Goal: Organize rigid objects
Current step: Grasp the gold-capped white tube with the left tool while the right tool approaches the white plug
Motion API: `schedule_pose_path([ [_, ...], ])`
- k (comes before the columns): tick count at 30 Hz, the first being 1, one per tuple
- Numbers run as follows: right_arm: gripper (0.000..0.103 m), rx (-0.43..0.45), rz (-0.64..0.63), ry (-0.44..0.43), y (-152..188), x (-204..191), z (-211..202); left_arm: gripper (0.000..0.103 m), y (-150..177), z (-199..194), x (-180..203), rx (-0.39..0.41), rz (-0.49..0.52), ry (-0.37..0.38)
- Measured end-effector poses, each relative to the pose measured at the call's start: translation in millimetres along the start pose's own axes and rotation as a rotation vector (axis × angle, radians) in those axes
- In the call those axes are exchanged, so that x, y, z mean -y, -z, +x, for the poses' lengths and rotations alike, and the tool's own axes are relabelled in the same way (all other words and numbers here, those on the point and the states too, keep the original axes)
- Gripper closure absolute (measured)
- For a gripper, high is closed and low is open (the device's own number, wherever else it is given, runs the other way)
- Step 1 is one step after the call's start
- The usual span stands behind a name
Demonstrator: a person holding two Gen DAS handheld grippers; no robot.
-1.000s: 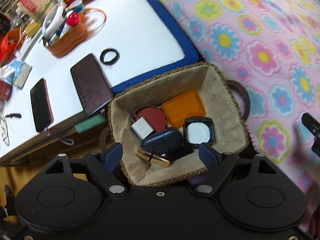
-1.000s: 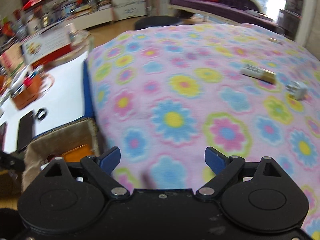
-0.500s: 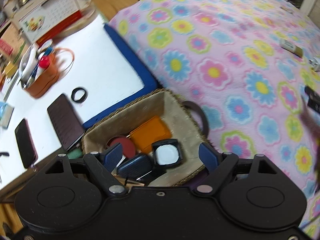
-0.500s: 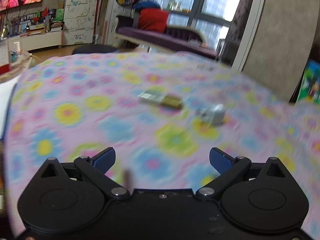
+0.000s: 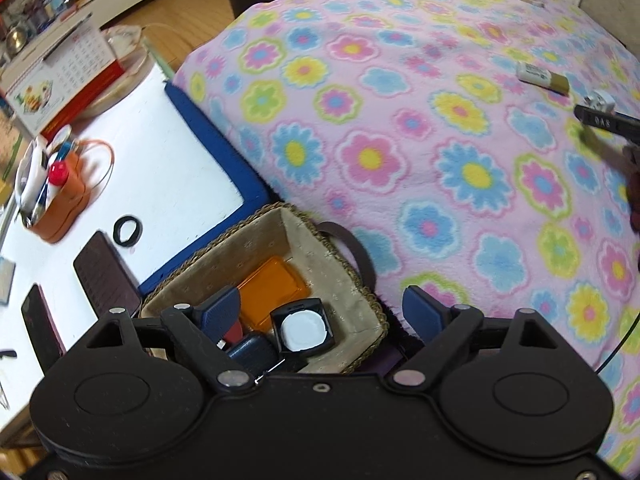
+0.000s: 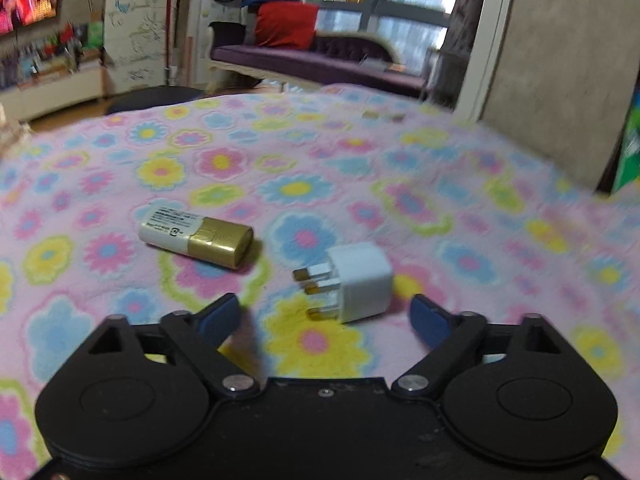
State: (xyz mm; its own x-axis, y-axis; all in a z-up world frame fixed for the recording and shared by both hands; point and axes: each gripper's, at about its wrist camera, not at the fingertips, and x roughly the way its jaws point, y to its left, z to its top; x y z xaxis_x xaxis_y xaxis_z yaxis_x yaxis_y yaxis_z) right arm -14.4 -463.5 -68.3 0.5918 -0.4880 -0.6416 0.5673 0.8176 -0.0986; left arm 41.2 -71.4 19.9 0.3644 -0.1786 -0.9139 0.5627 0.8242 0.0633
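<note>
Basket shows only under opening left tongs; right tongs, empty, closing near plug.

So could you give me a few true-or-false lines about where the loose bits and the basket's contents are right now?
1. The white plug adapter lies on the flowered blanket, just ahead of the right claw. True; the claw is closing with nothing gripped yet.
2. The white-and-gold tube is inside the basket. False: it lies on the blanket beside the adapter.
3. The basket holds an orange case. True.
4. The left claw grips the square black compact. False: it is opening above the basket, holding nothing.
5. The black ring lies on the blanket. False: it lies on the white table.
</note>
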Motion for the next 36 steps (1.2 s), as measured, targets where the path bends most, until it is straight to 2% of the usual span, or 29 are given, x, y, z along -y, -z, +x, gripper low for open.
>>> schedule_pose_path([
  [1,0.031,0.004,0.021,-0.012,1,3,0,0.018,-1,0,4,0.001,0.012,-0.001],
  [4,0.059,0.033,0.062,-0.024,4,10,-5,0.018,-6,2,16,-0.002,0.032,-0.004],
  [8,0.059,0.029,0.078,-0.015,5,13,-9,0.018,-25,11,39,-0.023,0.006,-0.012],
  [12,0.059,0.021,0.094,-0.003,8,17,-16,0.017,-60,28,77,-0.031,-0.019,0.041],
  [16,0.059,0.000,0.147,-0.026,10,30,-22,0.017,-108,44,130,0.009,0.032,0.071],
  [18,0.059,-0.006,0.158,-0.034,11,34,-22,0.013,-132,52,158,0.032,0.068,0.096],
  [20,0.069,-0.006,0.156,-0.014,12,34,-23,0.010,-155,60,182,0.054,0.095,0.119],
  [23,0.072,-0.008,0.144,0.001,12,33,-24,0.010,-184,76,207,0.058,0.097,0.165],
  [29,0.072,-0.010,0.144,-0.008,12,35,-25,0.010,-216,112,230,0.013,0.061,0.178],
  [32,0.064,-0.012,0.135,-0.023,13,34,-25,0.010,-220,119,232,0.016,0.039,0.187],
  [36,0.063,-0.008,0.121,-0.018,13,31,-25,0.010,-226,121,230,0.029,-0.012,0.234],
])
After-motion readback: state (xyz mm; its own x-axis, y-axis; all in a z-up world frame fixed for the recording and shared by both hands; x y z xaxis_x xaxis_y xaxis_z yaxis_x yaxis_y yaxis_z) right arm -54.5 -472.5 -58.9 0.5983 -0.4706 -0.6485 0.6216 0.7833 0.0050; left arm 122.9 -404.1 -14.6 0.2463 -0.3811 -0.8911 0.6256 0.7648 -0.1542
